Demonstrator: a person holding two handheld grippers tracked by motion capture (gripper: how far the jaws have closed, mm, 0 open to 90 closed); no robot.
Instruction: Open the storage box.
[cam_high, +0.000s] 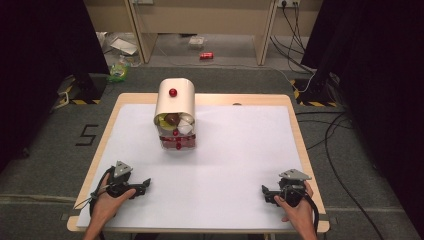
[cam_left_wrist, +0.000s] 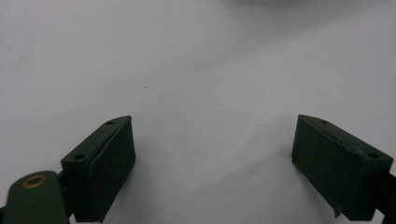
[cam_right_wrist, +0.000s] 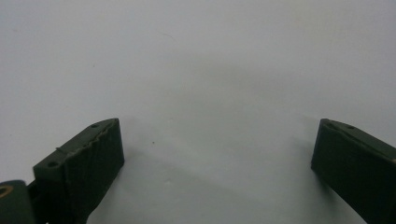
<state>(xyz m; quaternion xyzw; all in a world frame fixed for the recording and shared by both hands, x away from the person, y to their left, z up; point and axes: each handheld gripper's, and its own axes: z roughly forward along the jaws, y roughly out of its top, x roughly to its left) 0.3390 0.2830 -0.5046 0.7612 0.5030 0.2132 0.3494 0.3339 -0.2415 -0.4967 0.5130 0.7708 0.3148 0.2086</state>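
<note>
A cream box with a rounded top and a red knob (cam_high: 174, 102) stands at the back middle of the white table (cam_high: 235, 150). Its front is open, showing brown and white items inside and small red knobs on clear drawers (cam_high: 177, 142) below. My left gripper (cam_high: 144, 184) rests near the front left edge, held by a hand, pointing right. My right gripper (cam_high: 265, 192) rests near the front right, pointing left. In the left gripper view the gripper (cam_left_wrist: 212, 154) is open over bare white surface. In the right gripper view the gripper (cam_right_wrist: 215, 158) is open too, with nothing between its jaws.
The wooden table edge (cam_high: 102, 140) frames the white sheet. Beyond the table lie grey carpet, a red can (cam_high: 206, 55), cables (cam_high: 330, 130) at the right and wooden furniture legs (cam_high: 137, 35) at the back.
</note>
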